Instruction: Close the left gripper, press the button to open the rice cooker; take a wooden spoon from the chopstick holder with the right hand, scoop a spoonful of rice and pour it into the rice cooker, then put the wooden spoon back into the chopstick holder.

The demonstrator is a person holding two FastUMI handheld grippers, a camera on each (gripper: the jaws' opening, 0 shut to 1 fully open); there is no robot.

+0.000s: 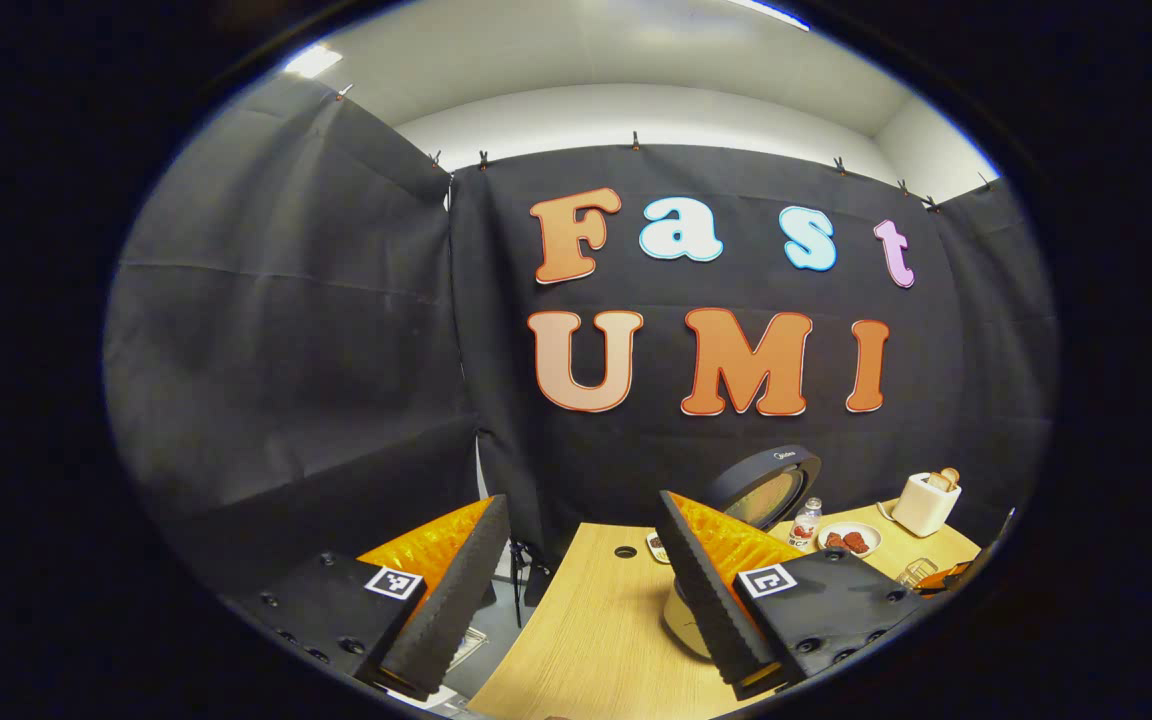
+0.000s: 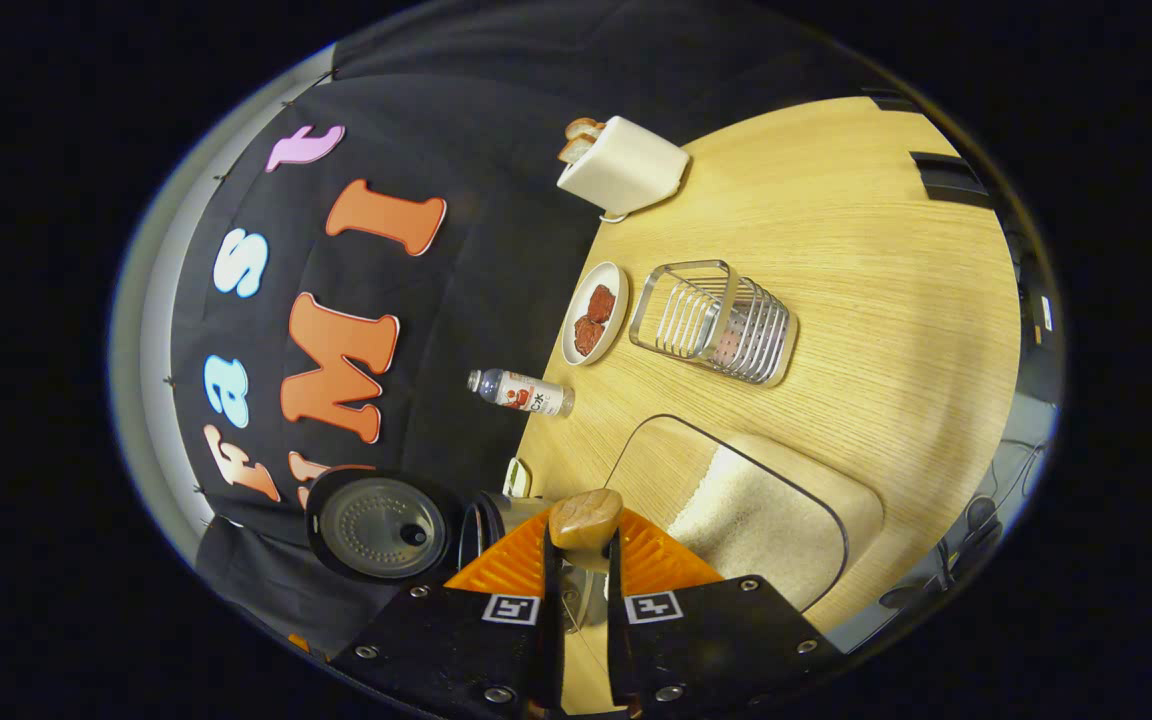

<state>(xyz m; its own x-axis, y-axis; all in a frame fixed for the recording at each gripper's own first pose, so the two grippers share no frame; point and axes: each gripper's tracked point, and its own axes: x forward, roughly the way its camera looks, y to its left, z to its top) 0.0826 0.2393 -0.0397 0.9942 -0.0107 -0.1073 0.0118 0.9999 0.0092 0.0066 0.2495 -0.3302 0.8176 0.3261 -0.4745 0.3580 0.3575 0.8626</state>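
Note:
My right gripper [image 2: 580,548] is shut on the wooden spoon [image 2: 586,517], whose rounded end sticks out past the fingertips; I cannot tell if rice is on it. Just left of the spoon stands the rice cooker [image 2: 381,527] with its round lid raised. To the right lies a clear tray of white rice [image 2: 756,520]. The wire chopstick holder [image 2: 716,322] stands farther off on the table. My left gripper [image 1: 581,500] hangs open above the table's left end, holding nothing. Behind its right finger is the open rice cooker [image 1: 764,487].
On the wooden table [image 2: 866,250] sit a white toaster [image 2: 624,165] with bread, a plate [image 2: 596,312] of red pieces and a small bottle [image 2: 521,392]. The left gripper view has the toaster [image 1: 926,502], plate [image 1: 848,540] and bottle [image 1: 806,520] at the table's [image 1: 596,620] far right.

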